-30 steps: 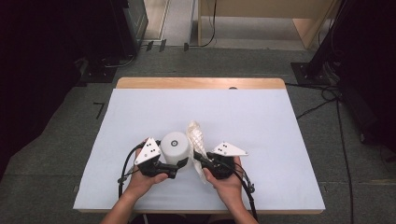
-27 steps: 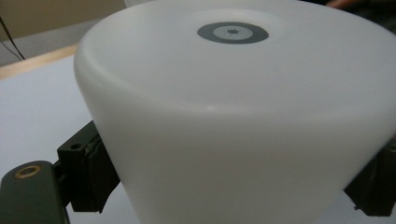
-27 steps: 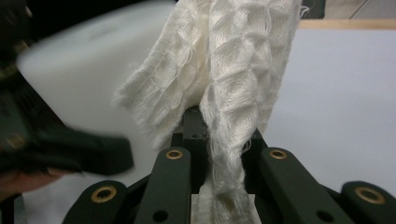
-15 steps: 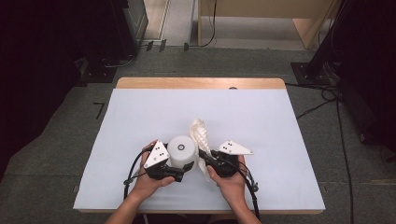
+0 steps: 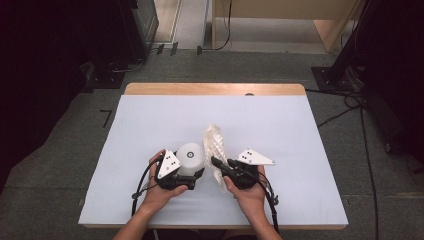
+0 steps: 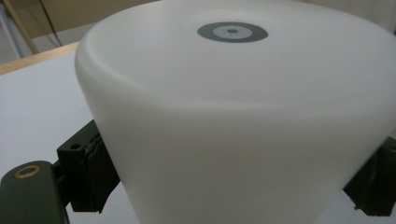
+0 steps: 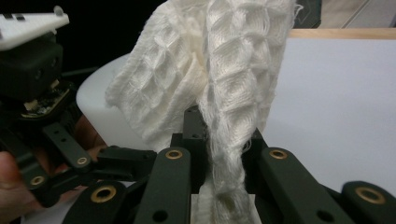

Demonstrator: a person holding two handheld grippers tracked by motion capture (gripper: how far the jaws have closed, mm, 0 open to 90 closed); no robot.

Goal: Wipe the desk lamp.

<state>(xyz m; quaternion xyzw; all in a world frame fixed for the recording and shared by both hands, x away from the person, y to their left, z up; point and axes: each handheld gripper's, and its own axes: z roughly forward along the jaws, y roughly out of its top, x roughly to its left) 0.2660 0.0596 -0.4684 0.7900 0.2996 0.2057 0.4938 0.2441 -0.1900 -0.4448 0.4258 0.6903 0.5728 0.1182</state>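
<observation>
**Cup and cloth in the grip**

High view: the left gripper [image 5: 192, 176] is clamping a white cup [image 5: 190, 158] beside the right gripper [image 5: 216, 163] on the table [image 5: 300, 130]. Left gripper view: jaws are pressing the cup's sides. Right gripper view: jaws are pinching a cloth [image 7: 224, 79].
</observation>
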